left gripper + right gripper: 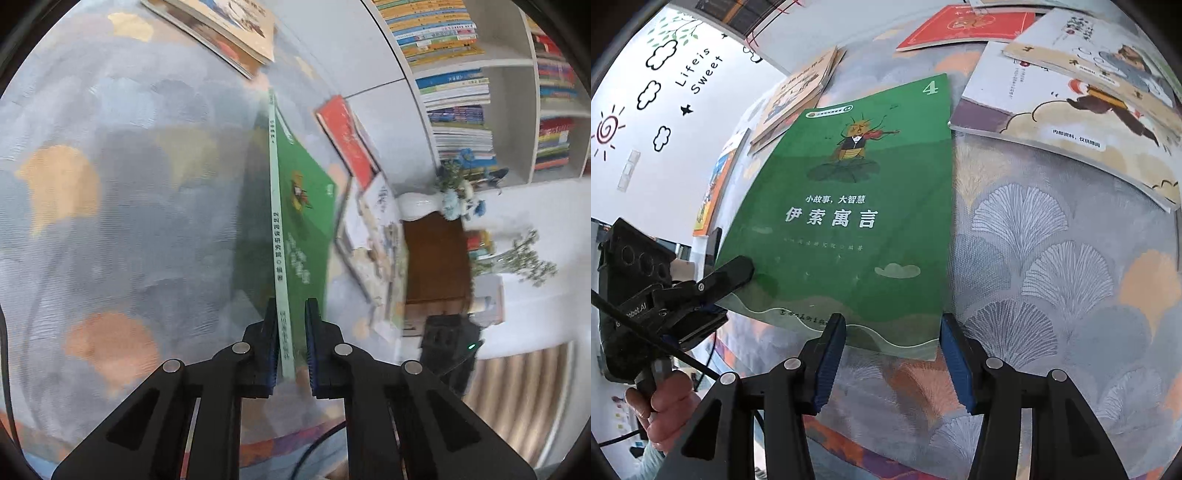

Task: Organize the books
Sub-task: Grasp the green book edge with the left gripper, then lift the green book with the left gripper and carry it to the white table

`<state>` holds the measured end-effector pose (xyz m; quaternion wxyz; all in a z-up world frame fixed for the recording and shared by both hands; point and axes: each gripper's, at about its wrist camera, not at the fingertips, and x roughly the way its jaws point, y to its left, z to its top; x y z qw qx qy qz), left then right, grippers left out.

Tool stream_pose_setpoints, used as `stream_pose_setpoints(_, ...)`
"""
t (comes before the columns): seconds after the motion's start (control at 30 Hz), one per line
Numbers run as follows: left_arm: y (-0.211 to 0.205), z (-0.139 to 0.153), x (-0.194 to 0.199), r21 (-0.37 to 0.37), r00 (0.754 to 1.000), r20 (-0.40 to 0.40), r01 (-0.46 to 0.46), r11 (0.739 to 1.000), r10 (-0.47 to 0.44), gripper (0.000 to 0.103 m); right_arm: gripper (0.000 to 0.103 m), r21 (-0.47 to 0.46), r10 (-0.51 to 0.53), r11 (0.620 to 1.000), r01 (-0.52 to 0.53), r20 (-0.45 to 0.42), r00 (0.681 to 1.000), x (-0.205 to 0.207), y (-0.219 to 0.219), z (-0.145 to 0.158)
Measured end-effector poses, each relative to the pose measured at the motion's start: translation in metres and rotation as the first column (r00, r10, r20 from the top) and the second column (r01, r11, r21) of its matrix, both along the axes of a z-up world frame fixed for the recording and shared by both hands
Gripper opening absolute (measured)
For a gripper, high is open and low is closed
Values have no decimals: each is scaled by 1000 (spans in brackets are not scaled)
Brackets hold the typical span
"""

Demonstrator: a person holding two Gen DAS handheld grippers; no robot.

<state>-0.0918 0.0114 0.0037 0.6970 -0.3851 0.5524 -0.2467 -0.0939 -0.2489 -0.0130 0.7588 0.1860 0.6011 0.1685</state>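
A green paperback [849, 206] with a violin-playing insect on its cover lies slightly lifted over the patterned tablecloth [1052, 258]. My left gripper [738, 273] clamps its lower left corner. In the left wrist view the pale green spine of the green book [275, 206] runs away between the fingers of my left gripper [291, 306], which are shut on it. My right gripper [892, 332] stands open at the book's bottom edge. Its blue pads [831, 354] are well apart and do not press on the cover.
A red book [964, 26] lies beyond the green one, large illustrated books [1071, 110] at the right and beige books [798, 96] at the left. A full white bookshelf [480, 92] and a white vase [417, 206] show behind. A hand [665, 406] holds the left gripper.
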Motion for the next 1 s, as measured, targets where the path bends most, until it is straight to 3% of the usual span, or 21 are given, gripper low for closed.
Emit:
stream_pose_setpoints(0.07, 8, -1, 4, -103, 999, -33, -37, 994, 34, 8, 53, 39, -2, 999, 3, -20, 1000, 3, -5, 0)
stream_pose_setpoints(0.1, 13, 0, 6, -156, 998, -42, -54, 986, 48, 8, 58, 89, -13, 996, 16, -38, 999, 4, -11, 0)
stream_pose_setpoints(0.2, 19, -1, 9, -230, 996, -66, -79, 970, 66, 8, 62, 256, -59, 964, 72, -62, 996, 6, -32, -4)
stream_pose_setpoints(0.3, 23, -7, 13, -282, 992, -105, -97, 954, 70, 9, 68, 402, -100, 905, 142, -124, 987, 9, -39, -21)
stream_pose_setpoints(0.37, 24, -11, 15, -318, 990, -124, -101, 943, 64, 9, 68, 512, -133, 834, 208, -178, 975, 13, -37, -38)
stream_pose_setpoints(0.4, 25, -12, 16, -320, 990, -131, -96, 943, 57, 9, 63, 564, -146, 792, 236, -200, 969, 17, -34, -46)
stream_pose_setpoints(0.43, 26, -11, 18, -299, 991, -128, -82, 951, 45, 9, 46, 599, -159, 759, 256, -211, 964, 21, -30, -50)
stream_pose_setpoints(0.47, 25, -7, 21, -253, 993, -110, -64, 965, 37, 8, 42, 619, -169, 739, 266, -213, 962, 23, -26, -49)
stream_pose_setpoints(0.5, 25, 1, 23, -187, 997, -79, -27, 982, 13, 8, 33, 601, -182, 754, 265, -197, 963, 25, -23, -44)
stream_pose_setpoints(0.57, 22, 16, 23, -73, 999, -9, 36, 997, -37, 8, 28, 532, -161, 826, 185, -92, 983, 25, -12, -21)
stream_pose_setpoints(0.63, 20, 36, 21, 43, 992, 82, 96, 994, -99, 8, 28, 376, -86, 924, 66, 36, 996, 24, 10, 11)
stream_pose_setpoints(0.7, 24, 60, 21, 85, 978, 157, 121, 989, -134, 11, 28, 213, 21, 975, -58, 171, 985, 24, 38, 48)
stream_pose_setpoints(0.77, 37, 75, 27, 54, 972, 195, 120, 991, -129, 13, 28, 121, 82, 986, -116, 254, 964, 21, 55, 76)
stream_pose_setpoints(0.83, 53, 91, 39, 31, 964, 240, 113, 993, -117, 13, 29, 112, 101, 984, -139, 293, 951, 28, 65, 100)
stream_pose_setpoints(1.0, 90, 112, 93, 72, 949, 308, 48, 996, -68, 13, 29, 51, 192, 972, -229, 393, 899, 86, 106, 131)
